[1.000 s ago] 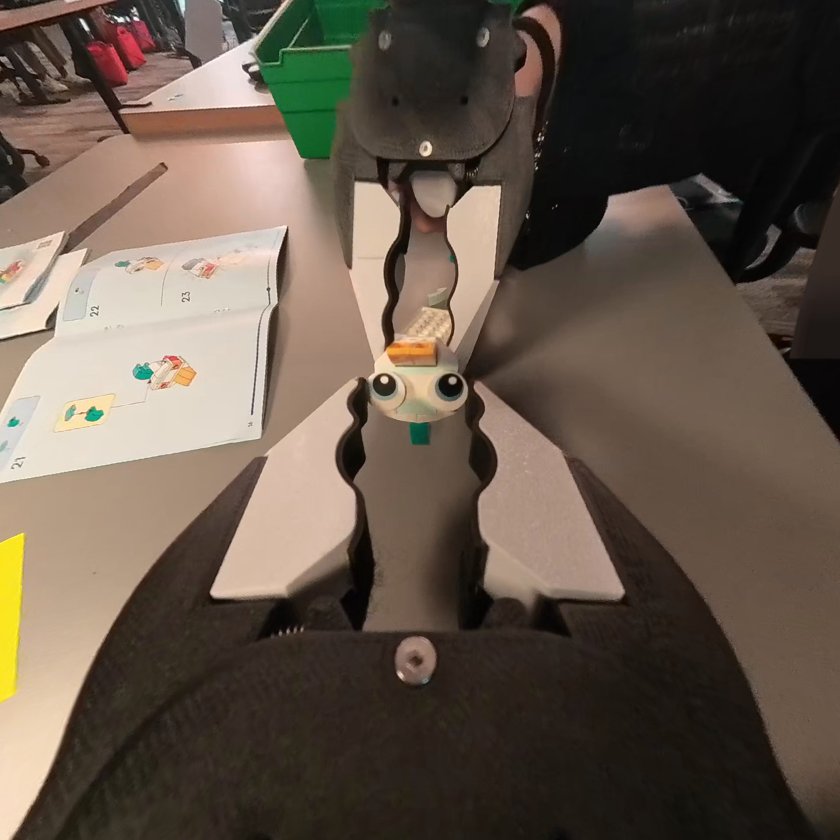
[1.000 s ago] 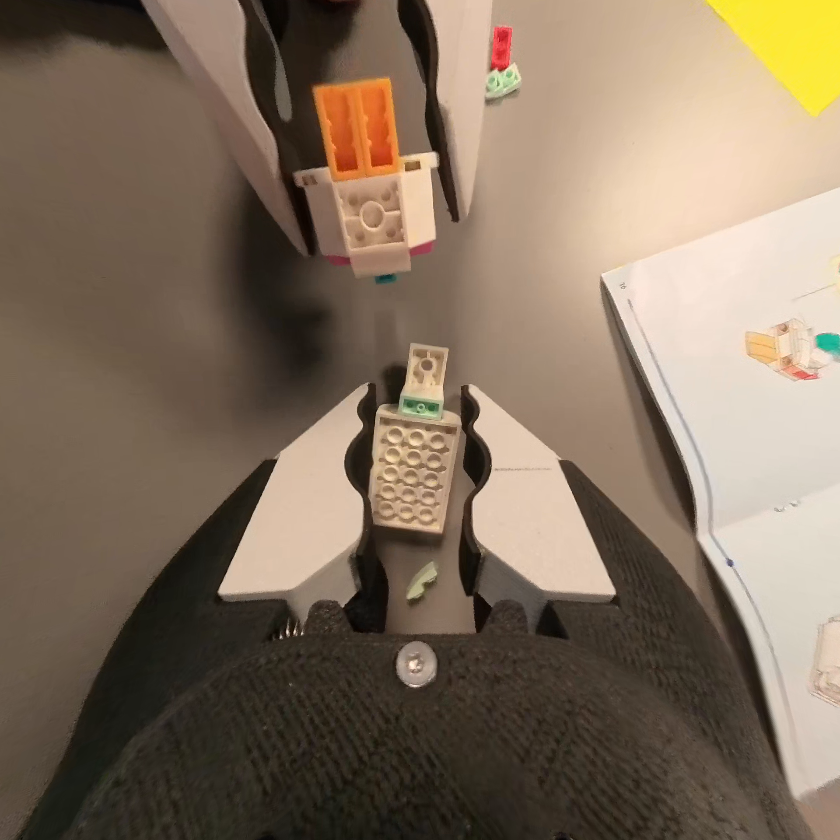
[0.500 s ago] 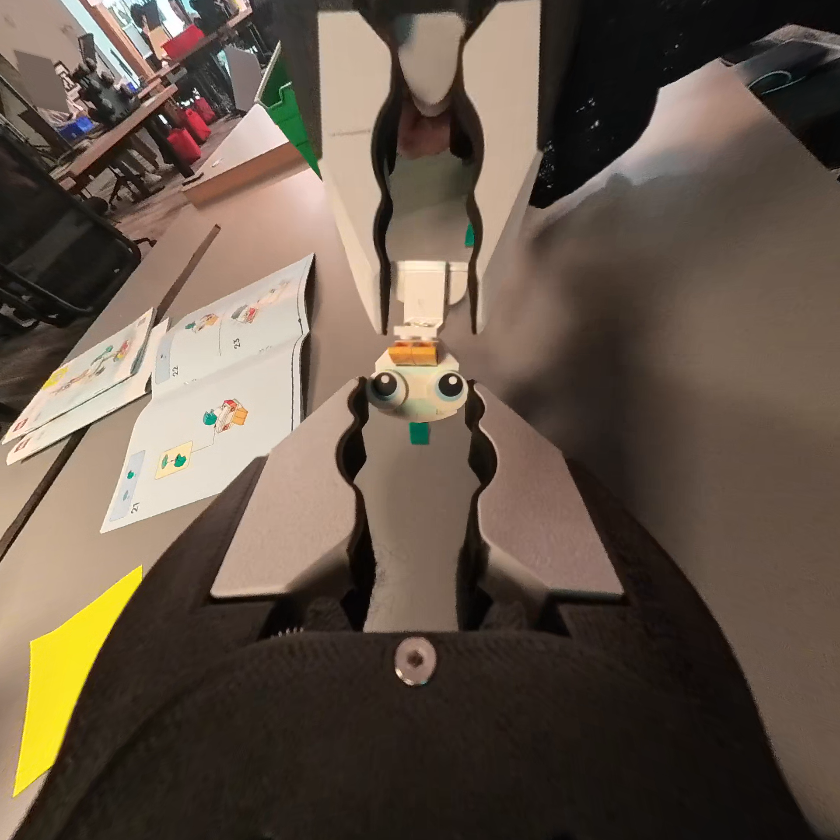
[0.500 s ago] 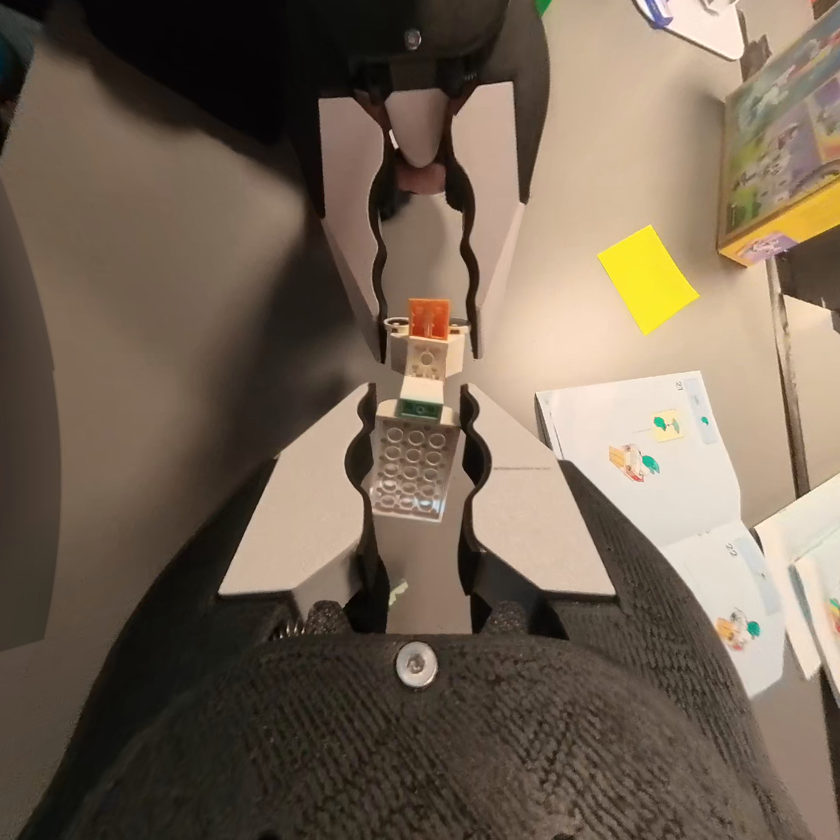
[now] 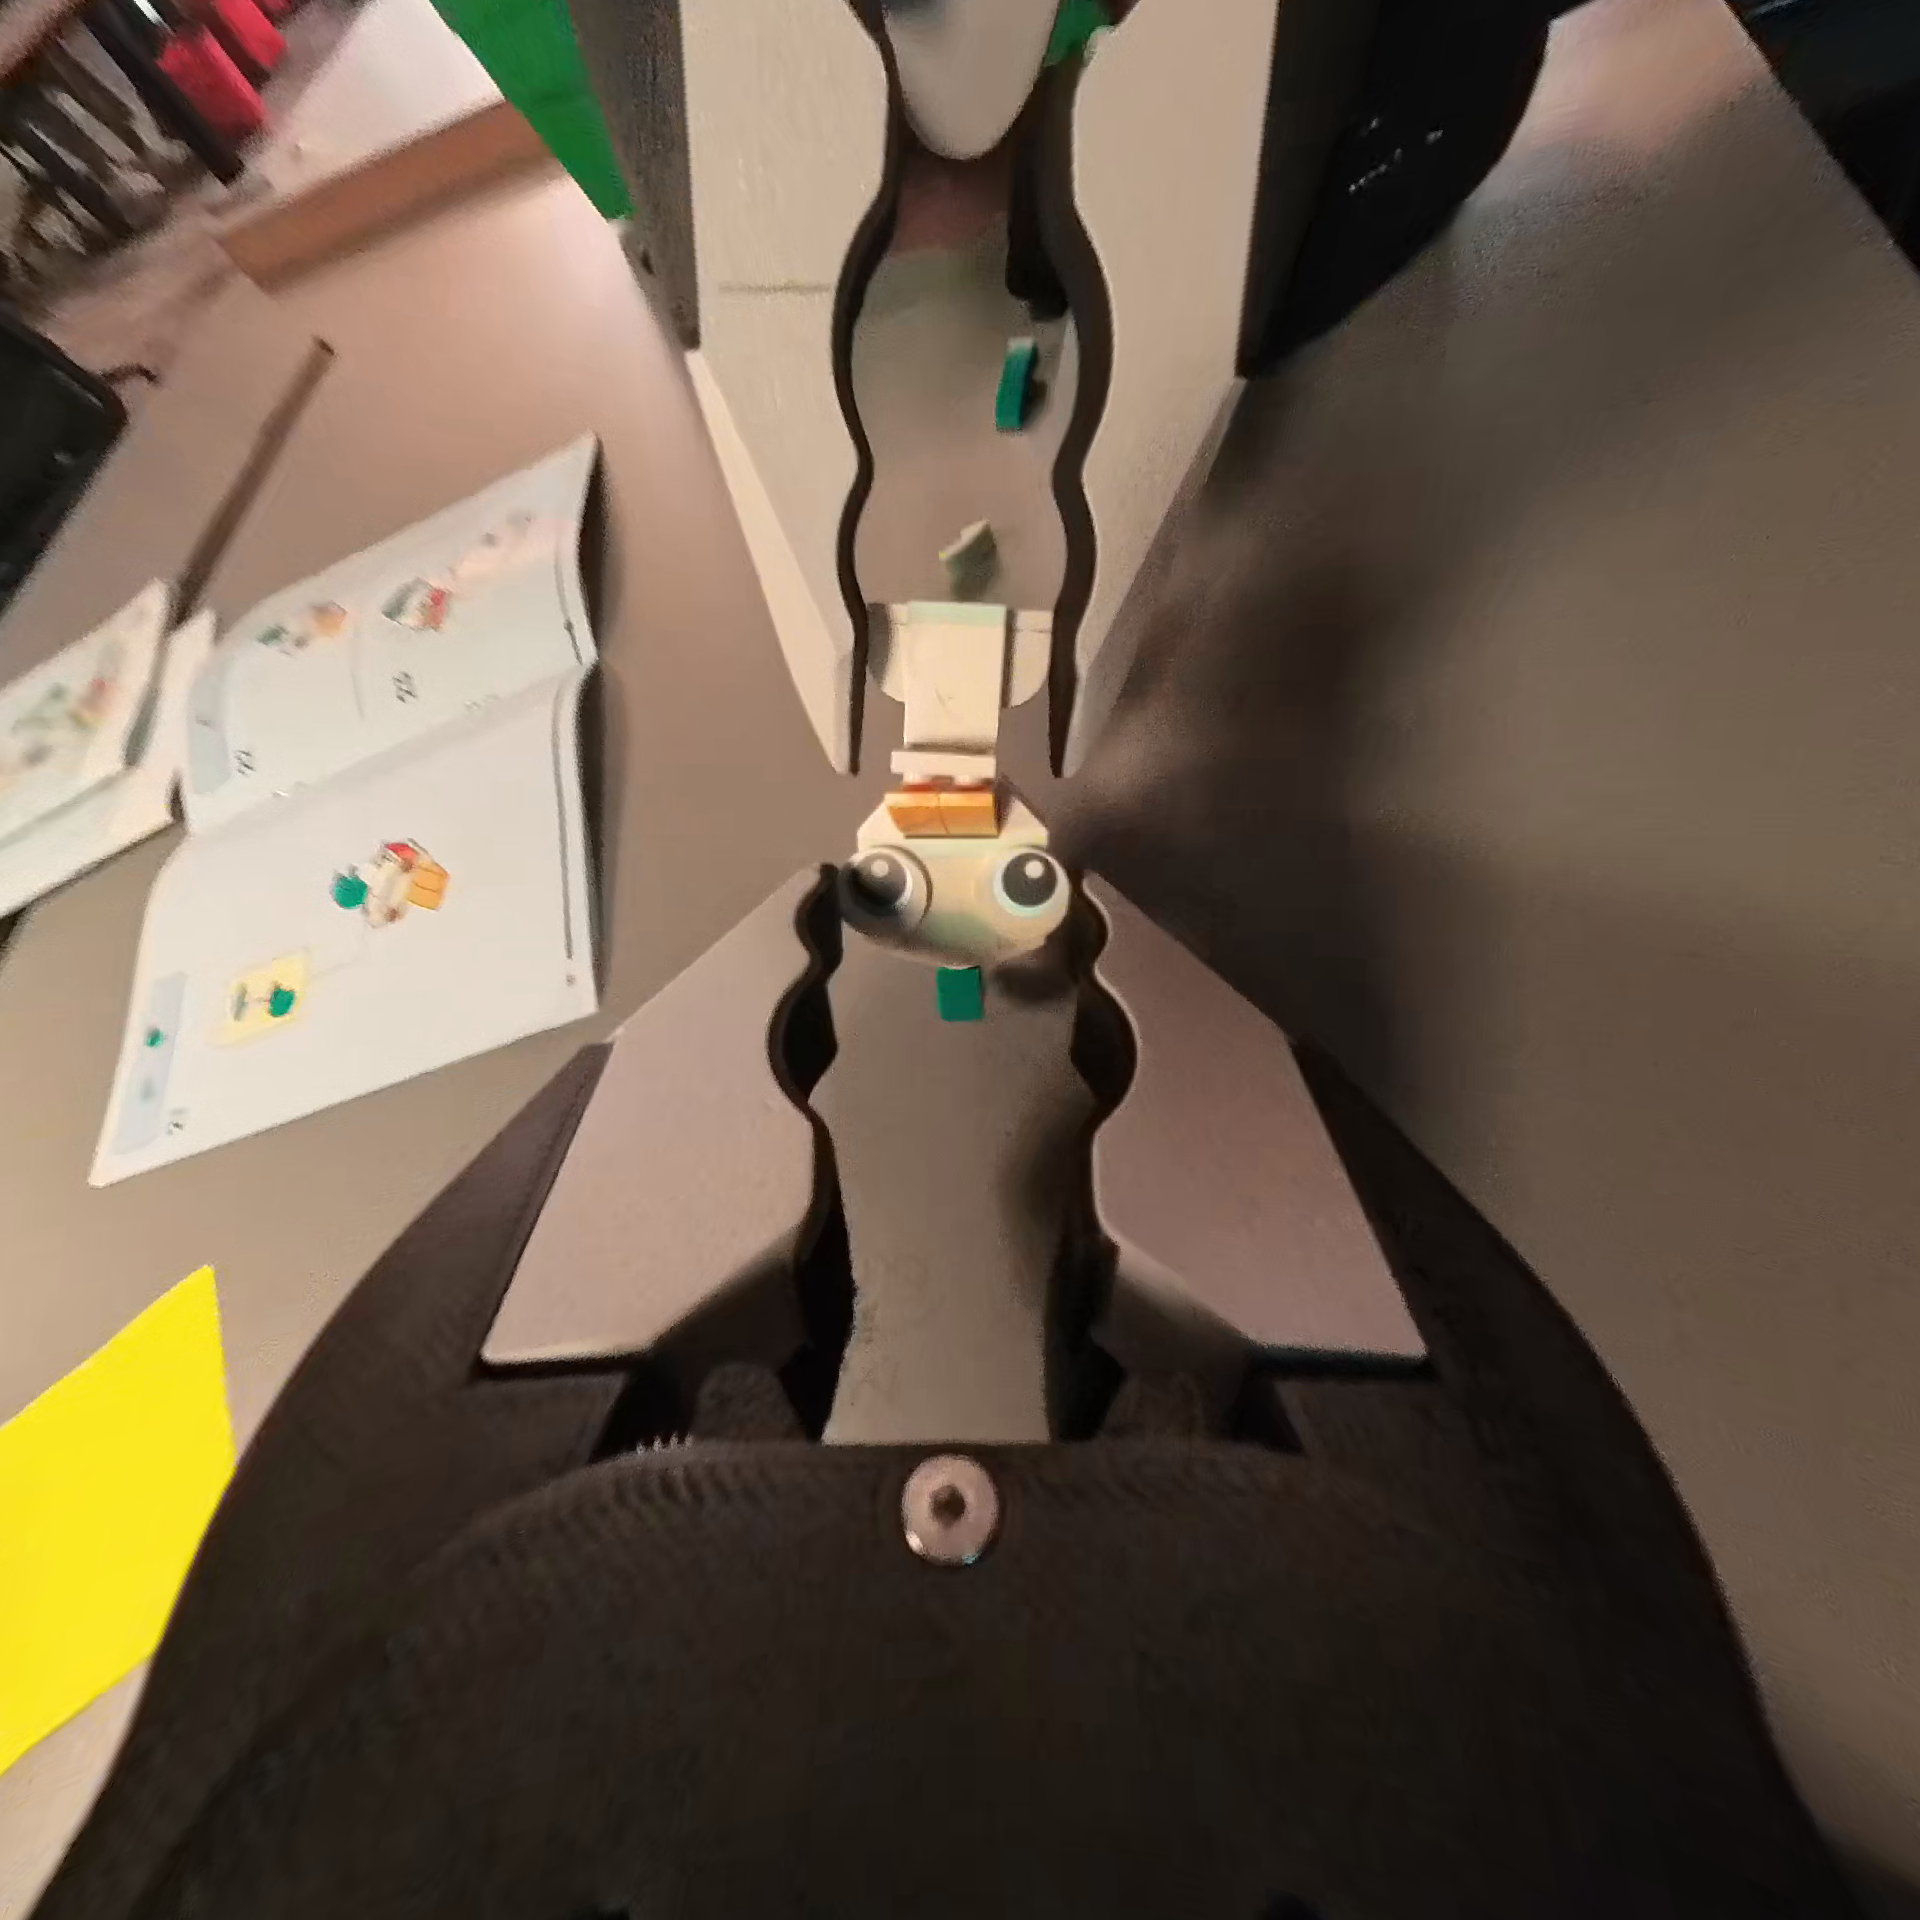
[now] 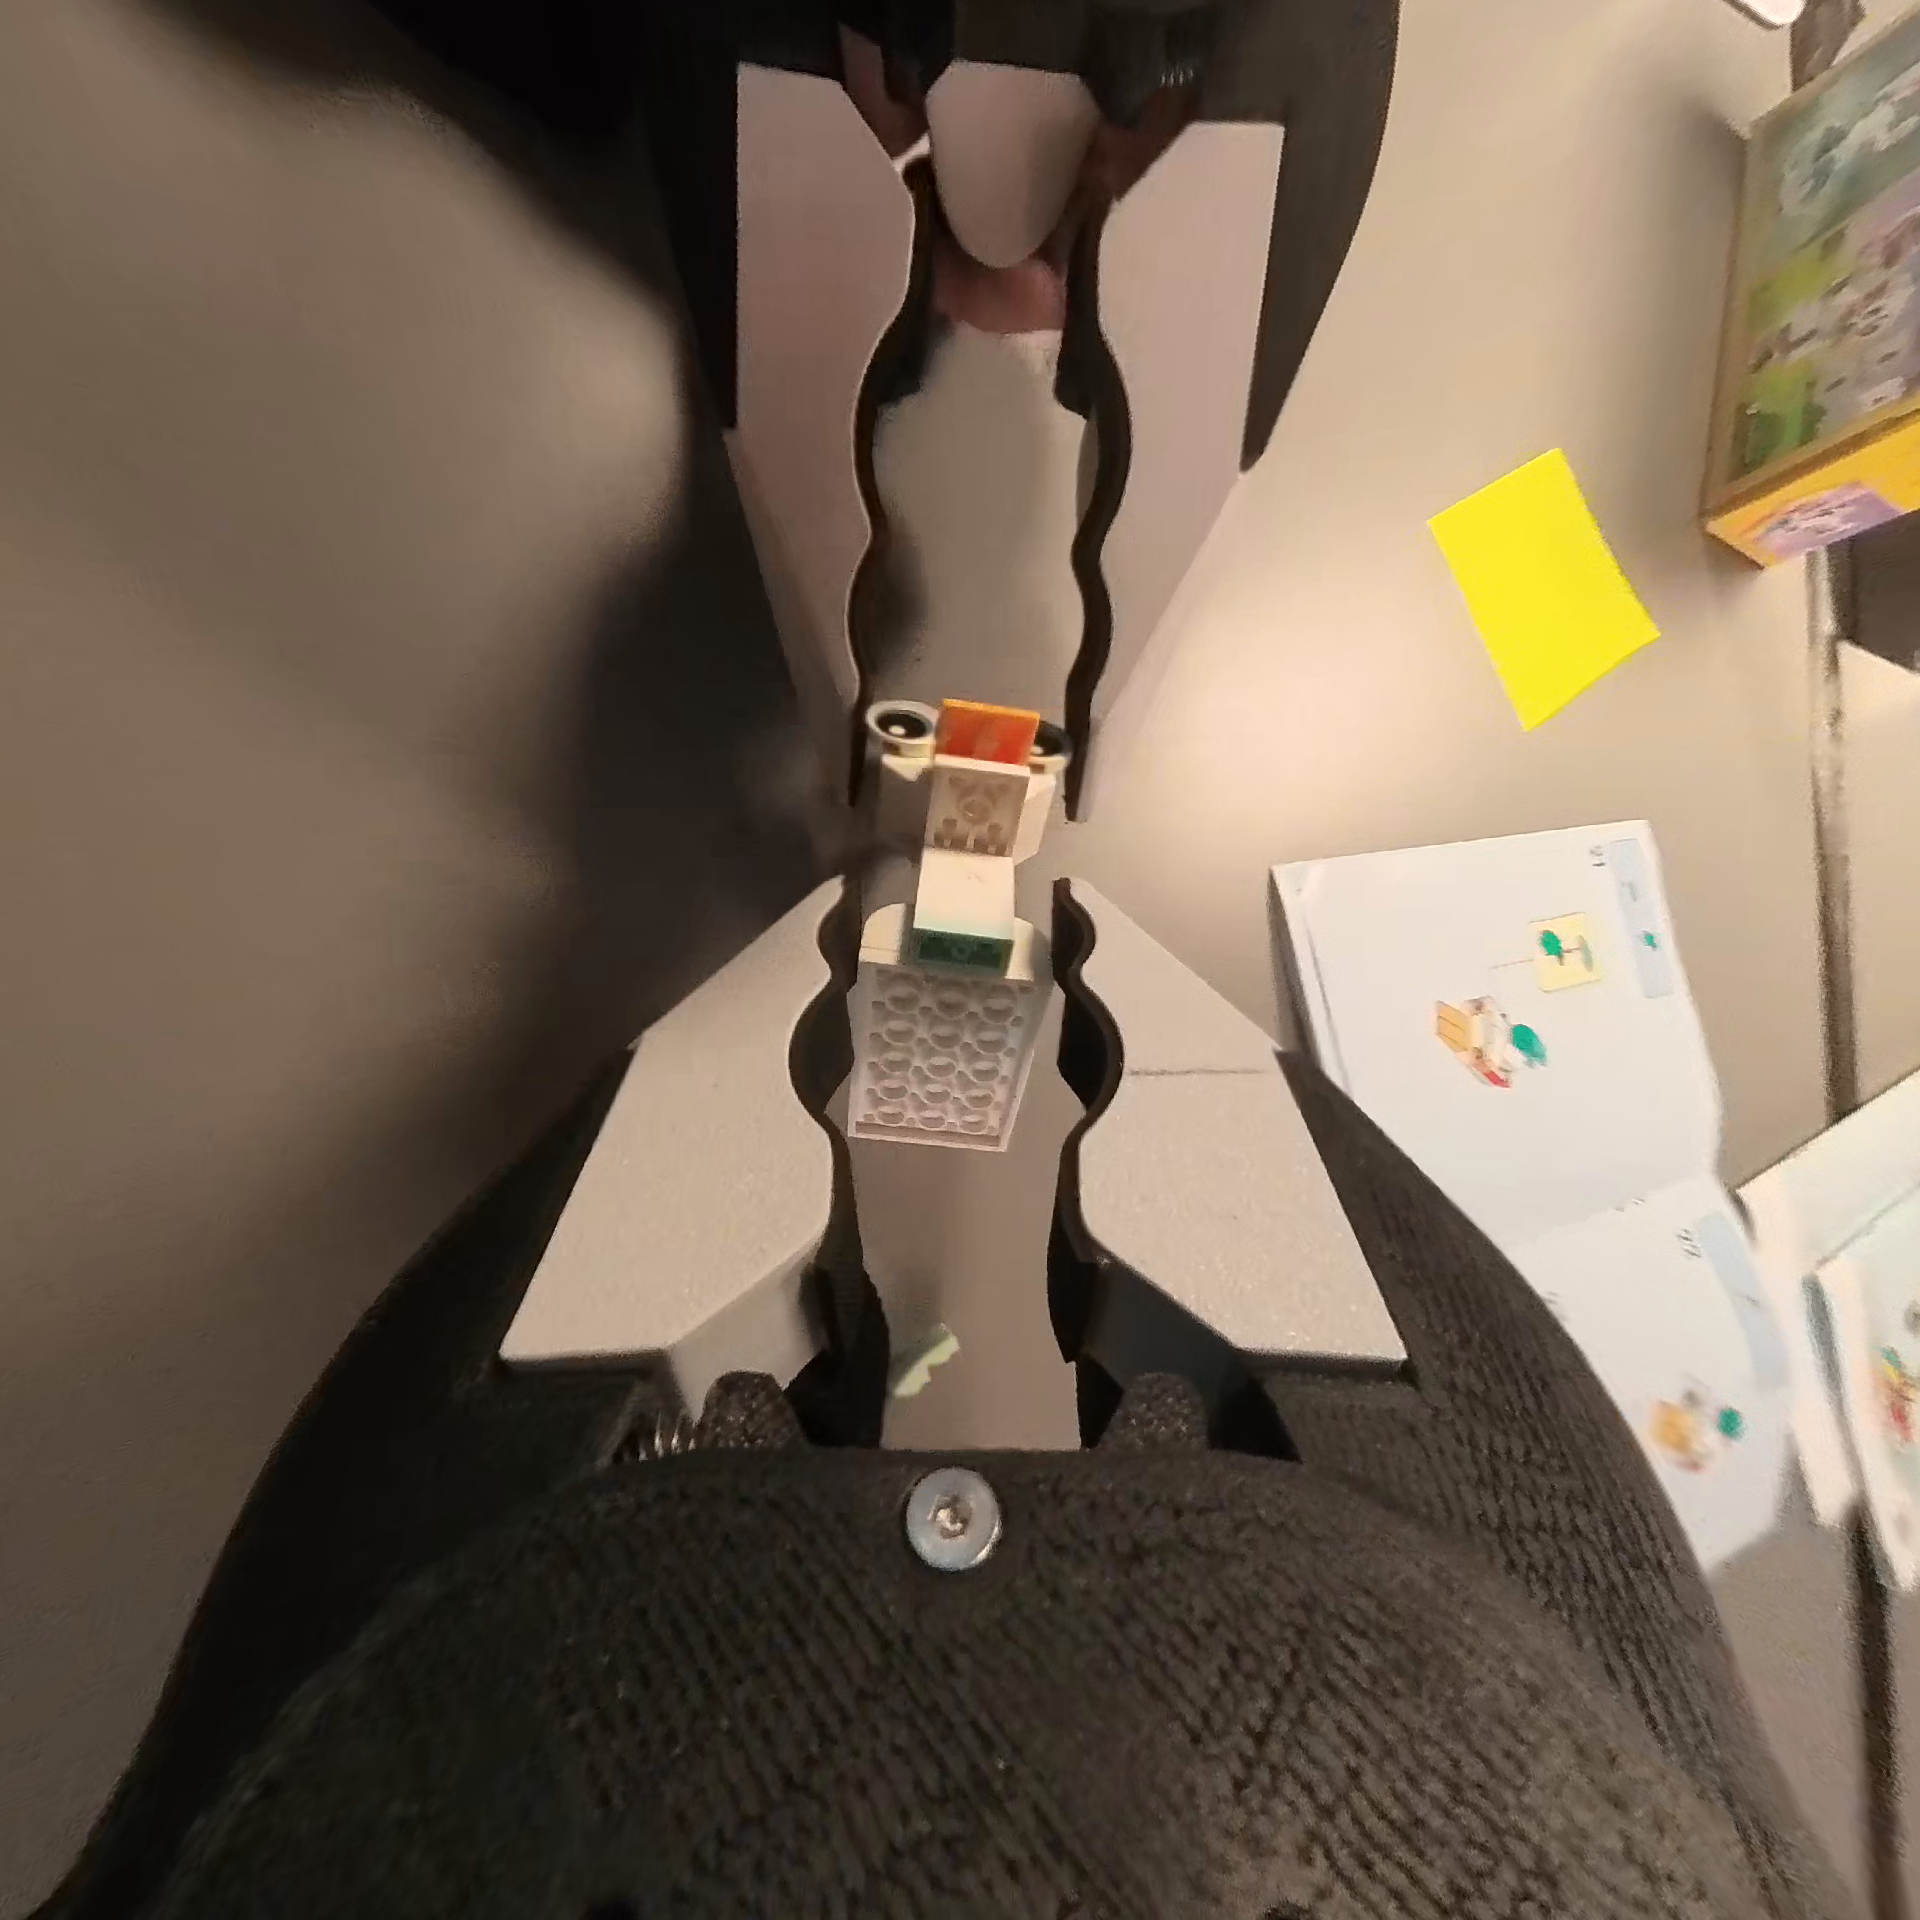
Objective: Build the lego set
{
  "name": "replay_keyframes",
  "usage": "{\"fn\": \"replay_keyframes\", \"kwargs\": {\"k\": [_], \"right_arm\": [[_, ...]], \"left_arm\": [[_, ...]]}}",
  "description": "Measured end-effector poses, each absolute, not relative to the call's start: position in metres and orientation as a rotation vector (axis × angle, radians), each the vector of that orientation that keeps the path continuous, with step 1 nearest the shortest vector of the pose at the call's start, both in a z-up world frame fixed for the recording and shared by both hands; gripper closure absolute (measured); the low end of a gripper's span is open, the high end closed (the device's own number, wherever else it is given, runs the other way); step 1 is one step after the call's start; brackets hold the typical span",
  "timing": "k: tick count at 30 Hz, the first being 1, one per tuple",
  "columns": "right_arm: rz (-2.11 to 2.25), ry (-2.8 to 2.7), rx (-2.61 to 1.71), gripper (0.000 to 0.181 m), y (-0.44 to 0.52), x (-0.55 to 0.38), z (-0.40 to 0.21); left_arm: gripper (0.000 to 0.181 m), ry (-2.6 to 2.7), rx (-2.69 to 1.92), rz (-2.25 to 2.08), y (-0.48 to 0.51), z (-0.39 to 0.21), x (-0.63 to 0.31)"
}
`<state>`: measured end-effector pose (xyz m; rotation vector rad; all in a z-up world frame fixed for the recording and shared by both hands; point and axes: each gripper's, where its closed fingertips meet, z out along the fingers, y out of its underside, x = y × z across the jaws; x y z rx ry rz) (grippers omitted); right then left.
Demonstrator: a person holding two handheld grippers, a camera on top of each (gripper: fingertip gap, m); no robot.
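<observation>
My left gripper (image 5: 956, 899) is shut on a white lego head (image 5: 951, 894) with two round eyes and an orange tile (image 5: 948, 816) on it; a teal bit (image 5: 958, 995) sticks out beneath. My right gripper (image 6: 951, 904) is shut on a white studded plate (image 6: 940, 1060) that carries a green piece (image 6: 961, 948) and a white neck block (image 6: 966, 888). The two grippers face each other tip to tip above the grey table (image 5: 1507, 727). The neck block touches the head's underside (image 6: 971, 816). The right gripper (image 5: 954, 769) shows in the left wrist view, and the left gripper (image 6: 966, 821) in the right wrist view.
An open instruction booklet (image 5: 384, 831) lies left of the grippers and also shows in the right wrist view (image 6: 1507, 987). A yellow note (image 6: 1538, 582), the set's box (image 6: 1829, 291) and a green bin (image 5: 540, 94) sit farther off. Small loose pieces (image 5: 1016, 384) (image 6: 925, 1361) lie on the table. Only a small space, under 4 cm, lies between the two pairs of fingers.
The two grippers have closed the gap between them. The neck block on the plate, apart from the head a second ago, now presses against the head's underside.
</observation>
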<state>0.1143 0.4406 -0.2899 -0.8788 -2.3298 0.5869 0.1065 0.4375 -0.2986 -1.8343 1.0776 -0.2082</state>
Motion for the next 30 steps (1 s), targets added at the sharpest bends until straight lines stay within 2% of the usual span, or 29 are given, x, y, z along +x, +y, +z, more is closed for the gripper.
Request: {"fn": "replay_keyframes", "kwargs": {"k": [12, 30], "right_arm": [[1.11, -2.231, -1.085, 0.146, 0.432, 0.117, -0.296], [1.056, -2.286, -1.032, 0.146, 0.434, 0.122, -0.299]], "left_arm": [[0.139, 0.991, -2.073, -0.4, 0.432, -0.305, 0.107], [0.139, 0.99, -2.044, -0.5, 0.429, -0.305, 0.118]]}}
